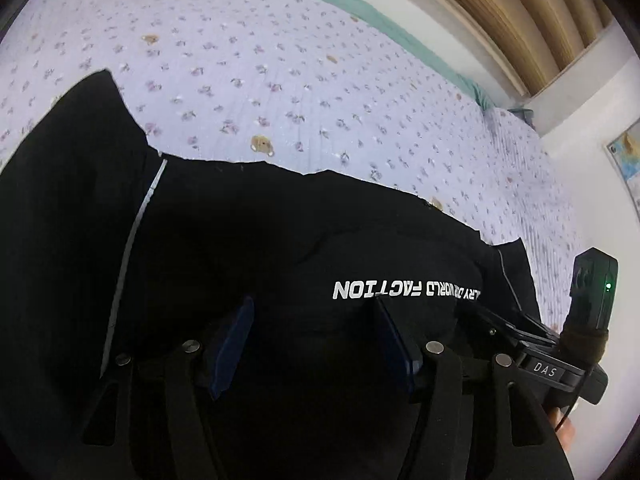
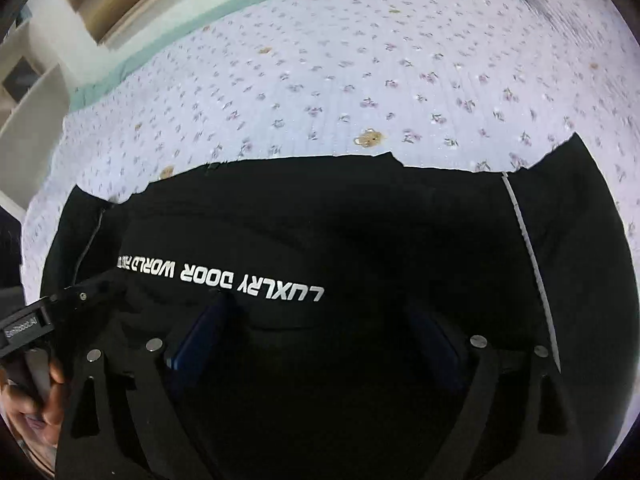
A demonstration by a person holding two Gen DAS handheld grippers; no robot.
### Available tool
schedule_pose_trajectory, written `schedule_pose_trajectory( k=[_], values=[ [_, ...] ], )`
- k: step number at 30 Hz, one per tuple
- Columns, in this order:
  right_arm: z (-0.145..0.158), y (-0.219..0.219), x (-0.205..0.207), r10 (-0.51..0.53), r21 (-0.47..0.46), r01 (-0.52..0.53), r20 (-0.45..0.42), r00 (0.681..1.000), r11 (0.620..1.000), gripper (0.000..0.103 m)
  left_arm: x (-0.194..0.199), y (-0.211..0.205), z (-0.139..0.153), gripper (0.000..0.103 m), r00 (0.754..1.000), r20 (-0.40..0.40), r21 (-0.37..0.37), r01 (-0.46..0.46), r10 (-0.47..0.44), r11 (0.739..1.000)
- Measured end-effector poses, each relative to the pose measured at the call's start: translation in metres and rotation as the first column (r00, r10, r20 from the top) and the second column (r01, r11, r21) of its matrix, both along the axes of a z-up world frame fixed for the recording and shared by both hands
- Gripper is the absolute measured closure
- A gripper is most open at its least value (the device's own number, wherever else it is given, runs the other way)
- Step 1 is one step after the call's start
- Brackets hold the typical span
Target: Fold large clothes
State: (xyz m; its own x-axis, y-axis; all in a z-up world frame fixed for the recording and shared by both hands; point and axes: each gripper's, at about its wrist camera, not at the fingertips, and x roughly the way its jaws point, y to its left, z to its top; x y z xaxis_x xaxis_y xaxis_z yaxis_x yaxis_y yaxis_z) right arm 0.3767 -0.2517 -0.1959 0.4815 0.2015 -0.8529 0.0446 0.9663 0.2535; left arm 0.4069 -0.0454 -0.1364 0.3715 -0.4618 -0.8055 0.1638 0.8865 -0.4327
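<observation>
A large black garment (image 1: 240, 220) with white lettering (image 1: 404, 289) and a white side stripe (image 1: 132, 240) lies spread on the bed; it also fills the lower right wrist view (image 2: 340, 220), lettering (image 2: 224, 278) upside down. My left gripper (image 1: 314, 316) is open just above the cloth, blue pads (image 1: 234, 340) wide apart, nothing between them. My right gripper (image 2: 324, 320) is open too, over the cloth below the lettering, its pads (image 2: 200, 336) apart. The right gripper's body shows at the right edge of the left wrist view (image 1: 560, 360).
A lilac floral bedsheet (image 1: 280, 80) with bear patches covers the bed beyond the garment. A green sheet edge (image 1: 360, 0) runs along the far side. A white wall and wooden panelling (image 1: 500, 8) stand behind. White shelves (image 2: 32, 80) stand at the left.
</observation>
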Motion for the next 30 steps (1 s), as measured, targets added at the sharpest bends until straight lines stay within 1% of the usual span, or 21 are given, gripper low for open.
schedule_pose_trajectory(
  k=[2,3,4,7,8,9,11,13,15,16,18,19,20,22,23,25,26,28,30],
  values=[
    [0.0,0.0,-0.004,0.005,-0.006,-0.005,0.025,1.0,1.0,0.012,-0.009,-0.002,0.006,0.039,0.999,0.039,0.023,0.012,-0.013,1.0],
    [0.004,-0.001,-0.007,0.006,0.007,-0.006,0.039,0.999,1.0,0.012,-0.01,0.0,0.007,0.039,0.998,0.052,0.028,0.018,-0.019,0.999],
    [0.01,-0.004,-0.015,0.0,0.019,-0.001,0.055,0.998,1.0,0.013,-0.014,0.001,0.014,0.039,0.998,0.064,0.032,0.026,-0.028,0.999],
    [0.035,-0.004,-0.051,0.004,0.032,-0.007,0.098,0.995,0.999,0.013,-0.051,0.014,0.043,0.039,0.992,0.108,0.009,0.069,-0.07,0.998],
    [0.045,-0.003,-0.064,0.016,0.029,-0.019,0.119,0.993,0.999,0.013,-0.067,0.025,0.049,0.039,0.989,0.126,-0.005,0.073,-0.072,0.997],
    [0.055,-0.001,-0.076,0.027,0.025,-0.031,0.128,0.991,0.999,0.013,-0.091,0.036,0.057,0.039,0.987,0.148,-0.027,0.067,-0.062,0.997],
    [0.066,0.007,-0.099,0.055,0.019,-0.058,0.131,0.99,0.998,0.013,-0.122,0.047,0.061,0.039,0.987,0.154,-0.033,0.05,-0.045,0.998],
    [0.072,0.021,-0.121,0.091,-0.002,-0.092,0.132,0.987,0.996,0.013,-0.15,0.057,0.063,0.039,0.989,0.146,-0.018,0.032,-0.029,0.999],
    [0.075,0.031,-0.142,0.105,-0.03,-0.102,0.131,0.986,0.994,0.013,-0.167,0.064,0.061,0.039,0.989,0.147,-0.009,0.017,-0.015,1.0],
    [0.074,0.036,-0.152,0.107,-0.041,-0.102,0.129,0.986,0.994,0.013,-0.175,0.068,0.059,0.039,0.988,0.153,0.02,-0.006,0.003,1.0],
    [0.066,0.045,-0.165,0.103,-0.097,-0.092,0.113,0.988,0.991,0.013,-0.177,0.072,0.051,0.039,0.988,0.152,0.073,-0.032,0.02,0.997],
    [0.057,0.049,-0.167,0.09,-0.142,-0.077,0.092,0.992,0.987,0.013,-0.173,0.073,0.041,0.039,0.991,0.127,0.099,-0.048,0.035,0.994],
    [0.05,0.051,-0.171,0.085,-0.162,-0.072,0.074,0.994,0.984,0.013,-0.169,0.074,0.032,0.04,0.993,0.104,0.103,-0.057,0.046,0.993],
    [0.037,0.048,-0.17,0.075,-0.121,-0.068,0.049,0.996,0.99,0.013,-0.158,0.075,0.01,0.04,0.998,0.049,0.097,-0.052,0.048,0.994],
    [0.035,0.045,-0.17,0.066,-0.094,-0.062,0.041,0.997,0.994,0.013,-0.156,0.074,0.008,0.04,0.998,0.043,0.104,-0.054,0.05,0.993],
    [0.042,0.039,-0.175,0.059,-0.066,-0.056,0.048,0.997,0.996,0.013,-0.163,0.064,0.019,0.04,0.996,0.089,0.14,-0.036,0.024,0.989],
    [0.047,0.037,-0.178,0.065,-0.064,-0.061,0.062,0.996,0.996,0.013,-0.166,0.061,0.028,0.04,0.993,0.118,0.14,-0.012,-0.005,0.99],
    [0.059,0.03,-0.186,0.072,-0.067,-0.066,0.094,0.993,0.996,0.013,-0.172,0.063,0.045,0.04,0.985,0.165,0.101,0.024,-0.041,0.995],
    [0.07,0.016,-0.192,0.061,-0.047,-0.056,0.13,0.99,0.997,0.013,-0.175,0.073,0.062,0.04,0.978,0.205,0.074,0.029,-0.044,0.997]
  ],
)
